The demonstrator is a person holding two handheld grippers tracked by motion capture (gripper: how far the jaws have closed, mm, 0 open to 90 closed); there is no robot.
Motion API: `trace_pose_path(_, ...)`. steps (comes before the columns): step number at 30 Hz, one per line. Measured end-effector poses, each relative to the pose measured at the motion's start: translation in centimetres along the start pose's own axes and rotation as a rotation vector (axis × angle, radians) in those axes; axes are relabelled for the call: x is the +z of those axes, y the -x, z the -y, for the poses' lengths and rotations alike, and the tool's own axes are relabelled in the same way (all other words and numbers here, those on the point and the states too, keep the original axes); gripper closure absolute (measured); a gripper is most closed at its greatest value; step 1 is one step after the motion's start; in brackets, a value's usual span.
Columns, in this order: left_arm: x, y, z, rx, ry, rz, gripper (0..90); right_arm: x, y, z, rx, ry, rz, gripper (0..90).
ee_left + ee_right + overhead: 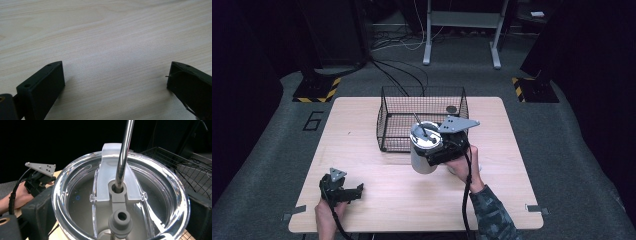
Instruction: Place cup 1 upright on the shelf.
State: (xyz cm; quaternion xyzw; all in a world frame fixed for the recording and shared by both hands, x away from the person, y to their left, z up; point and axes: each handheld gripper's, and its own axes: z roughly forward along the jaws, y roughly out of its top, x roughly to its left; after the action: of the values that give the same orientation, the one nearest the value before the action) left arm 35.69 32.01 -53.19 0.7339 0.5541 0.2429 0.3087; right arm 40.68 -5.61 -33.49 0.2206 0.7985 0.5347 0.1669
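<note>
Pale wood grain runs across the table (402,195), a rounded-corner top standing on grey carpet in a dark room. At its near left edge a hand (328,215) holds the left gripper (343,190) low over the wood; in the left gripper view its two blunt black jaws stand wide apart with bare table (112,50) between them. Farther in and right of centre, the right gripper (439,150) is clamped around a steel tumbler (424,150), its jaws pressed to either side just under the rim, the right hand (462,165) behind it and a camouflage sleeve (492,215) trailing to the near edge. The tumbler stands upright on the table, touching or just in front of the near wall of a black wire basket (422,117). In the right gripper view the tumbler's clear plastic lid (120,195) is round and glossy, with a frosted slider, a grey stopper (120,218) and a polished metal straw (124,155) rising through its hole. Beyond the table lie cables (402,70) and a white metal frame (462,30)
</note>
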Motion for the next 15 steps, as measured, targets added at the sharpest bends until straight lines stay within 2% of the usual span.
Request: trace_pose_path(15,0.0,0.0,0.0,-0.004,0.003,0.000,1.2,1.0,1.5,-1.4,0.016,-0.001,0.002,3.5)
